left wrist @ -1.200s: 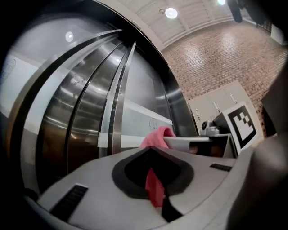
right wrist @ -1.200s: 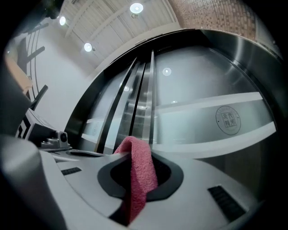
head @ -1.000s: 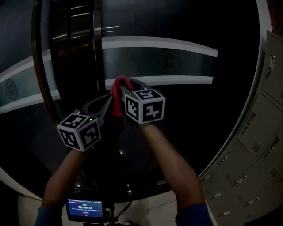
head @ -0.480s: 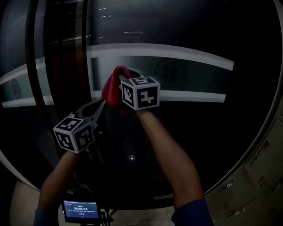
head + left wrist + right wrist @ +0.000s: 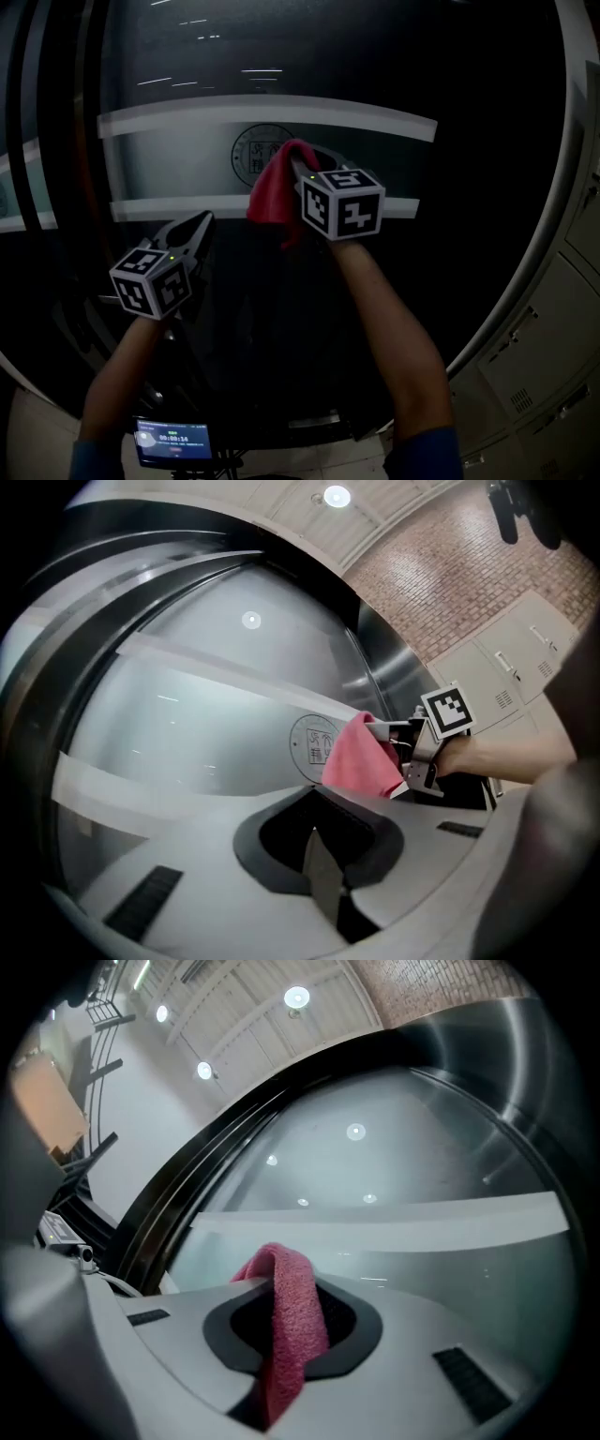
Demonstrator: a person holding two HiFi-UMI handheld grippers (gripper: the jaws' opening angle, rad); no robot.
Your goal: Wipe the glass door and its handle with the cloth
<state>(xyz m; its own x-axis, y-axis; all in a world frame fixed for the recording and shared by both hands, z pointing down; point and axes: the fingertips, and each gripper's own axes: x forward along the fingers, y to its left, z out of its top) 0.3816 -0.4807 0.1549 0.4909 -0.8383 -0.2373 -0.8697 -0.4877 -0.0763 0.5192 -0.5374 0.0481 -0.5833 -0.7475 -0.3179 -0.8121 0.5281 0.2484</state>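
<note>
A red cloth [image 5: 279, 192] is pinched in my right gripper [image 5: 302, 173] and pressed against the dark glass door [image 5: 394, 75], over the frosted band [image 5: 187, 169] beside a round emblem [image 5: 255, 155]. In the right gripper view the cloth [image 5: 286, 1321] hangs folded between the shut jaws. My left gripper [image 5: 192, 228] hovers lower left of the cloth, jaws closed and empty, near the glass. From the left gripper view, the cloth [image 5: 361, 758] and right gripper [image 5: 394, 752] lie ahead to the right. No door handle can be made out.
A dark vertical door frame [image 5: 56, 141] runs at the left. Grey lockers [image 5: 548, 356] stand at the right. A small lit screen [image 5: 173, 441] sits low by my body. A brick wall [image 5: 450, 574] shows behind.
My right gripper has carried the cloth rightward and up along the glass onto the frosted band by the emblem. The left gripper stayed low at the left.
</note>
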